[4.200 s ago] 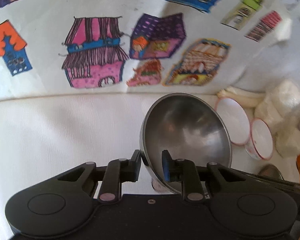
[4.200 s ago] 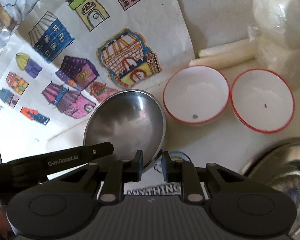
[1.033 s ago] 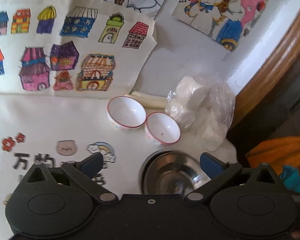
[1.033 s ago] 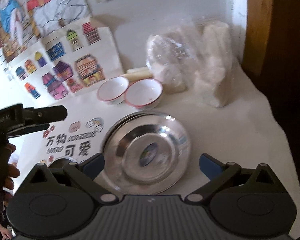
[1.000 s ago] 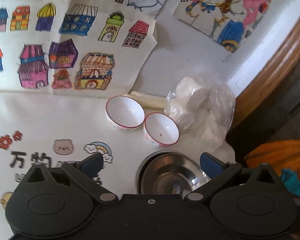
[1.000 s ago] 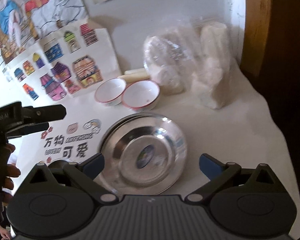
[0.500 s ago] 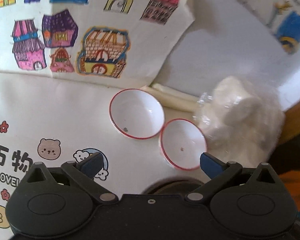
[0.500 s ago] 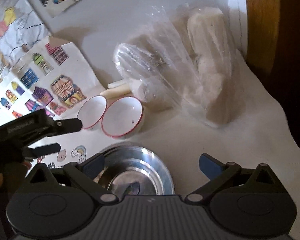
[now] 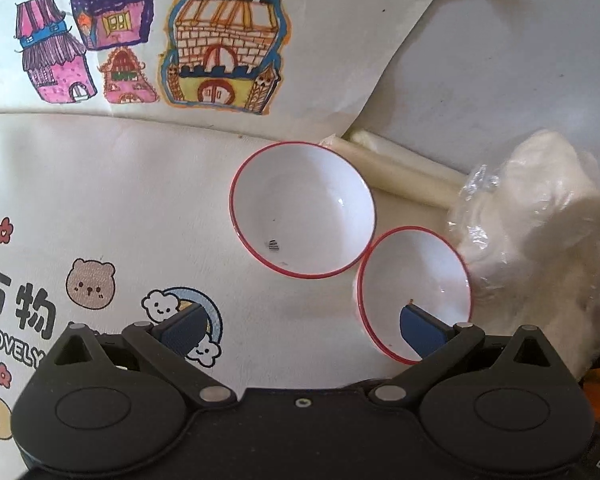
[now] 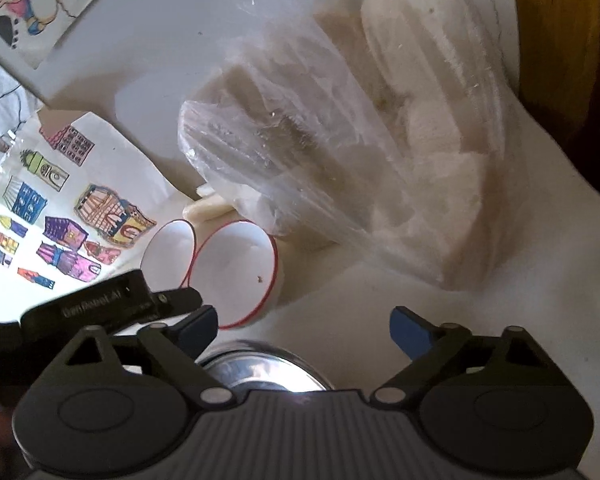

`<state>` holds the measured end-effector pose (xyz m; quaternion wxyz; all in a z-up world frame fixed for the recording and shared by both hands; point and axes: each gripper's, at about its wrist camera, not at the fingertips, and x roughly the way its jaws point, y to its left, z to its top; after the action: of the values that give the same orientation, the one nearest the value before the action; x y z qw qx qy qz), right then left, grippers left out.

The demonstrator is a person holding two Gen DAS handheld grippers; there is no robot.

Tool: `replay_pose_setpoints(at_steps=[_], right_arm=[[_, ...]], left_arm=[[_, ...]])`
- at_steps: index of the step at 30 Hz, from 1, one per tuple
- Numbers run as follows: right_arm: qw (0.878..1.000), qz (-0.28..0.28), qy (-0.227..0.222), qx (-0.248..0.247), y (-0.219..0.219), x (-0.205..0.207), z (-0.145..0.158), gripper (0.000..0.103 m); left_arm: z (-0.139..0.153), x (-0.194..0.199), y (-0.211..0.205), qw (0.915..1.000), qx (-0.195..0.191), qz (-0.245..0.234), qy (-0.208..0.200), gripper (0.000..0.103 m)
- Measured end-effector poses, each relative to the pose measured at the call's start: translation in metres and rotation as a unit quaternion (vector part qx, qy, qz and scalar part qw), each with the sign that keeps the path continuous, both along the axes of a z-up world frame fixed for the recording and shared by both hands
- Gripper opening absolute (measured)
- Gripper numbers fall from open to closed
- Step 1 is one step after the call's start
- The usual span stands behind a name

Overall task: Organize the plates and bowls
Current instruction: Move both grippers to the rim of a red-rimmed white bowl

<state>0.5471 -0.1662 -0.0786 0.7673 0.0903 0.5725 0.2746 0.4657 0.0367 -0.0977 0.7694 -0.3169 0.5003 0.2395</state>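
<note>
Two white bowls with red rims sit side by side on the white table cover. In the left wrist view the far bowl lies ahead of my left gripper, which is open; the near bowl sits partly under its right finger. In the right wrist view the near bowl is just ahead of the left finger of my right gripper, whose jaws stand wide and are closing with nothing between them. A steel bowl shows only its rim under that gripper. The left gripper's body reaches in from the left.
A clear plastic bag of pale lumps stands right behind the bowls, also in the left wrist view as the bag. A pale roll lies behind the far bowl. A sheet of house drawings leans at the back. A wooden edge borders the right.
Both grippers have come down and closer to the two white bowls, which now look larger. The steel bowl has slid out of the left wrist view and nearly under the right gripper.
</note>
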Motion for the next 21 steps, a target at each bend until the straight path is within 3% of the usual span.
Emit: replay_pose_setpoints(at_steps=[10, 21], right_arm=[[1.0, -0.016, 0.017, 0.008, 0.014, 0.01, -0.016, 0.087], [0.999, -0.018, 0.026, 0.019, 0.021, 0.016, -0.027, 0.072]], left_arm=[[-0.006, 0.016, -0.001, 0.9995, 0.014, -0.01, 0.026, 0.102], [-0.01, 0.025, 0.001, 0.9995, 0.004, 0.003, 0.03, 0.078]])
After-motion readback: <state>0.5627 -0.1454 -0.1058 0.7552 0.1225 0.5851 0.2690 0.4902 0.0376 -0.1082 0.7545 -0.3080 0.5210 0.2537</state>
